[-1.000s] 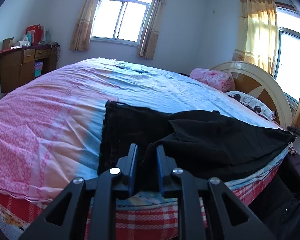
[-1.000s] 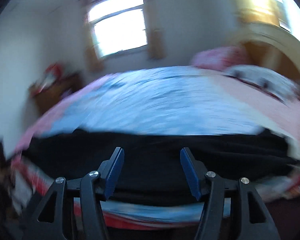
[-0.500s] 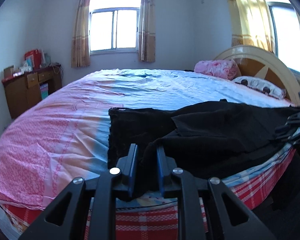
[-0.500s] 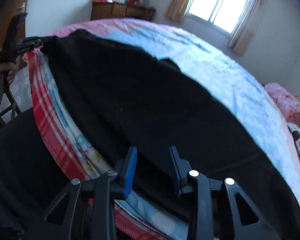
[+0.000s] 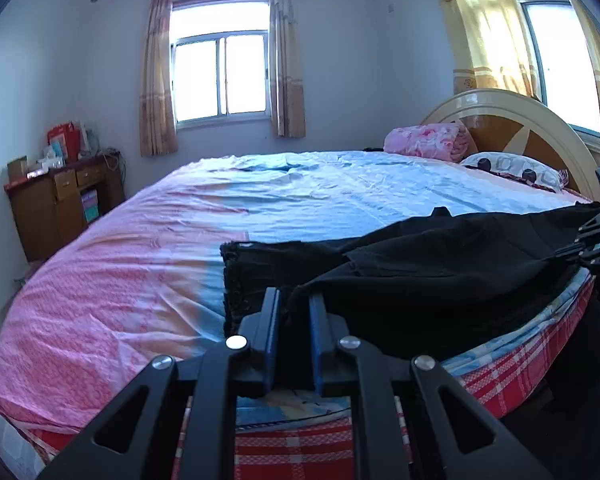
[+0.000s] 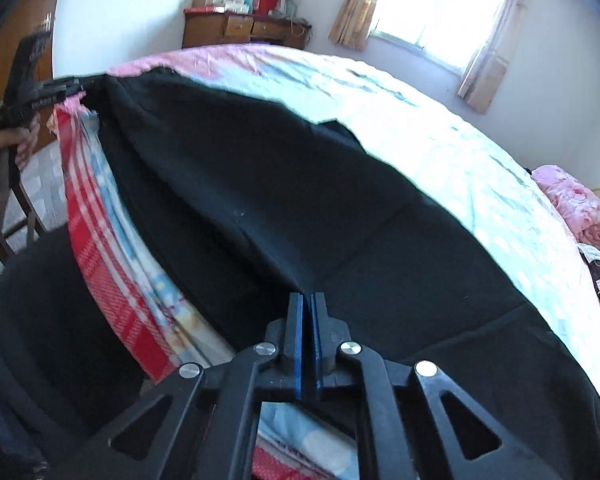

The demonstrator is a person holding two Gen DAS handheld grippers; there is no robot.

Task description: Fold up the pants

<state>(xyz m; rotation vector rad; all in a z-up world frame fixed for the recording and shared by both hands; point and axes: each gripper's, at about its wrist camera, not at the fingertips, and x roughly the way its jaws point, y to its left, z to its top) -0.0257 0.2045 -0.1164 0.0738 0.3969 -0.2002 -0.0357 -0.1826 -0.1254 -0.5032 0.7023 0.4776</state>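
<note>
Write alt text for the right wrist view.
The right tool is shut on black pants lying along the near edge of a bed. At far left, the left tool grips the pants' other end.

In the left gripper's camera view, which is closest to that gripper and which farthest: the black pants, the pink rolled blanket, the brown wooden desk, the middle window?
1. Black pants: pinched in the left gripper.
2. Brown wooden desk: left wall.
3. Pink rolled blanket: by the headboard, right. Desk and blanket are too close to call.
4. Middle window: far wall.
</note>
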